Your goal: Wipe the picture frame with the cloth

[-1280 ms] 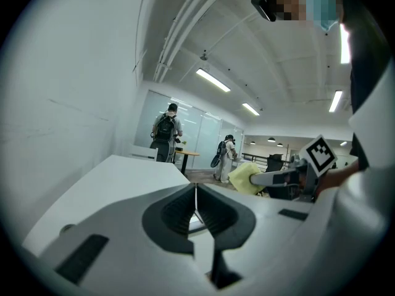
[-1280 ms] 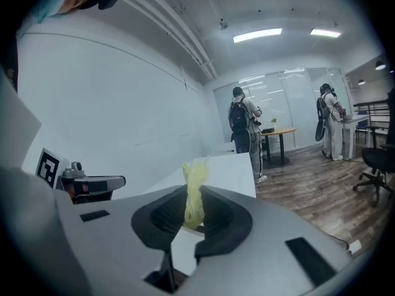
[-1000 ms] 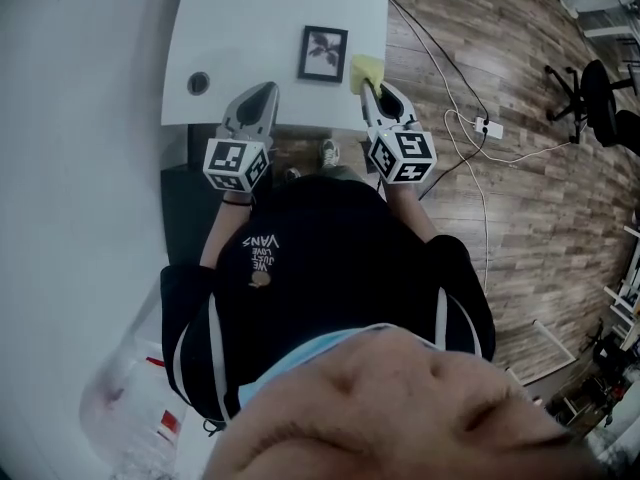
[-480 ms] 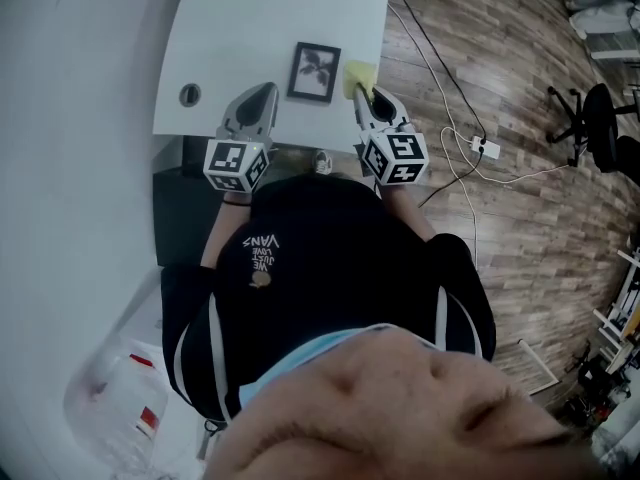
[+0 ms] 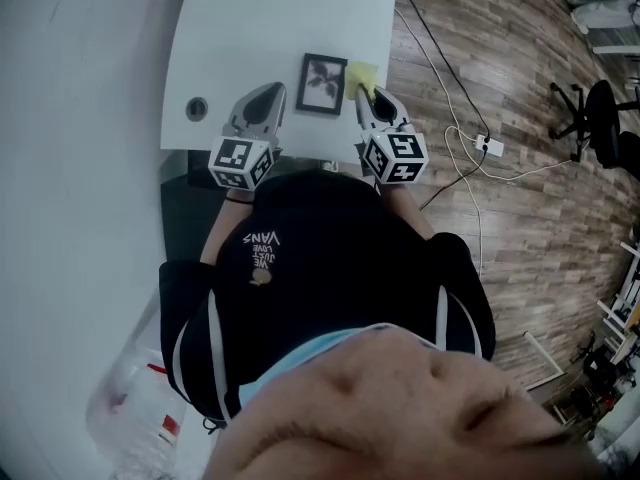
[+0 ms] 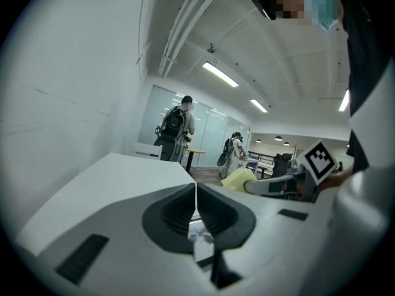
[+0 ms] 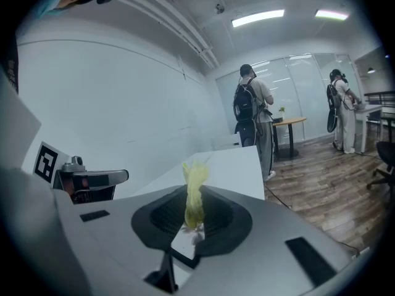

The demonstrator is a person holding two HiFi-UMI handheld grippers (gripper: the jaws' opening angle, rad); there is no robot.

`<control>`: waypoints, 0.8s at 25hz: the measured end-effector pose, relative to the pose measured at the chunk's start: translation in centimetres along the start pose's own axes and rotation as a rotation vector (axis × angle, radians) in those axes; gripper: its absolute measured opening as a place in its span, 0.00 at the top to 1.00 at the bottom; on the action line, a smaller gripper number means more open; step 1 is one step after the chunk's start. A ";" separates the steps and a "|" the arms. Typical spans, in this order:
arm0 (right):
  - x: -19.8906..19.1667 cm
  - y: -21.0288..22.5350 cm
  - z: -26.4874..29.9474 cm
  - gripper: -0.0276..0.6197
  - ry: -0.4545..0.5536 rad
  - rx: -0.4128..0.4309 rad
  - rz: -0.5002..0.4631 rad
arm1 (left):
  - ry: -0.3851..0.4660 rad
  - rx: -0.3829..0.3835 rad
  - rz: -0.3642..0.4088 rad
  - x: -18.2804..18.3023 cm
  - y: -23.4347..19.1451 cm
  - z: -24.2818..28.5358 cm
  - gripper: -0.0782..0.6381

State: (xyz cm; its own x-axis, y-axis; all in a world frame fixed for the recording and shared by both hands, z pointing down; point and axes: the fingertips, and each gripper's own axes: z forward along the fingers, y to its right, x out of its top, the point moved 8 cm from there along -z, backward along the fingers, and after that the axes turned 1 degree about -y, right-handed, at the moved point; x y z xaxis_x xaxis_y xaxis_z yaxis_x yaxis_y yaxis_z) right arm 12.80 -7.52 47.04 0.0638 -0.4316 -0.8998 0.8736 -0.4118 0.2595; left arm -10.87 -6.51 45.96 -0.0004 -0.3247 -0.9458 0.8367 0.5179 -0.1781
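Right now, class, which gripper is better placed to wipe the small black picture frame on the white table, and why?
Right. The right gripper is shut on the yellow cloth, which sits just beside the black picture frame, on its right. The left gripper is shut on nothing.

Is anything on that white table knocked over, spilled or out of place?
Nothing looks spilled or damaged. The small black picture frame lies flat, face up, on the white table rather than standing, near its front edge. The crumpled yellow cloth is pinched in the right gripper beside it.
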 end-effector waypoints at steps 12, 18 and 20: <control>1.3 -0.5 3.0 0.89 0.039 -0.071 0.031 | -0.015 -0.077 0.023 1.5 -4.0 2.7 0.87; 1.7 -1.1 4.5 0.89 0.042 -0.080 0.041 | -0.024 -0.098 0.038 2.3 -5.3 3.0 0.87; 1.6 -1.2 5.0 0.89 0.039 -0.079 0.043 | -0.024 -0.097 0.039 2.4 -5.6 2.9 0.87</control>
State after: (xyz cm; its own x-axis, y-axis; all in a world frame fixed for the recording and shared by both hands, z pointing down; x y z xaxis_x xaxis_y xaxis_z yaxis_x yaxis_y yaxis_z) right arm 9.43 -11.74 47.04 0.1191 -0.4156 -0.9017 0.9051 -0.3280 0.2707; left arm -14.01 -12.45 45.50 0.0452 -0.3215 -0.9458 0.7785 0.6046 -0.1683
